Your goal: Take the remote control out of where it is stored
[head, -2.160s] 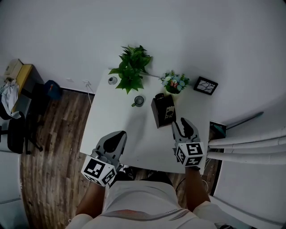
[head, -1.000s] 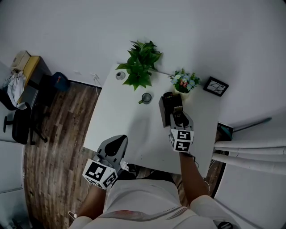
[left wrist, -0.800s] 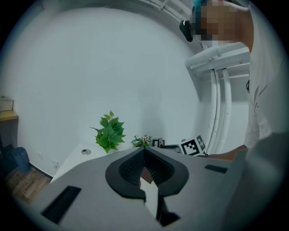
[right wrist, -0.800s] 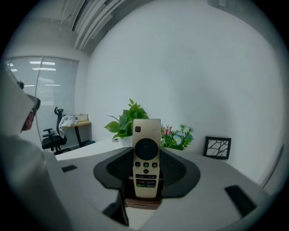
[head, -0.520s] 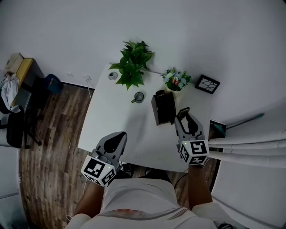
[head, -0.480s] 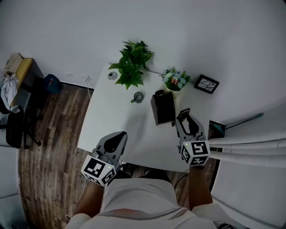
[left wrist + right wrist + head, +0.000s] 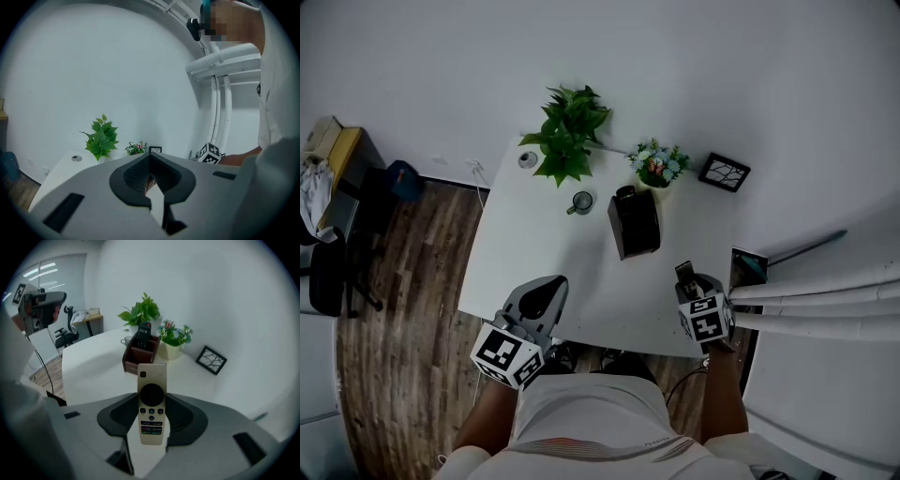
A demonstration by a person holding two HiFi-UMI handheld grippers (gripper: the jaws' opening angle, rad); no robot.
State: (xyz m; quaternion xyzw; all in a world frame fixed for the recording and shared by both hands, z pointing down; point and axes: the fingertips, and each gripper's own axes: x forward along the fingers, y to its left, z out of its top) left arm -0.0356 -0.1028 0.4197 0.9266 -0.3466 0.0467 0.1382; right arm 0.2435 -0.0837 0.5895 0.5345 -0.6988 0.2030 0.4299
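A cream remote control (image 7: pixel 152 401) with a black round pad stands upright between the jaws of my right gripper (image 7: pixel 153 417), which is shut on its lower half. In the head view this gripper (image 7: pixel 695 287) hovers over the white table's (image 7: pixel 544 262) front right corner, with the remote's (image 7: pixel 684 273) top poking out. The dark brown storage box (image 7: pixel 635 222) stands mid-table, apart from the gripper; a dark remote (image 7: pixel 145 330) still stands in the box (image 7: pixel 138 354). My left gripper (image 7: pixel 538 302) rests at the table's front left edge, jaws together and empty.
A leafy green plant (image 7: pixel 565 131), a small flower pot (image 7: pixel 656 167), a black picture frame (image 7: pixel 724 172), a mug (image 7: pixel 580 202) and a small round dish (image 7: pixel 527 160) sit along the table's back. White pipes (image 7: pixel 825 300) run at the right. An office chair (image 7: pixel 328 272) stands far left.
My right gripper has drawn back from the storage box to the table's front right corner, carrying the cream remote. The left gripper has stayed where it was.
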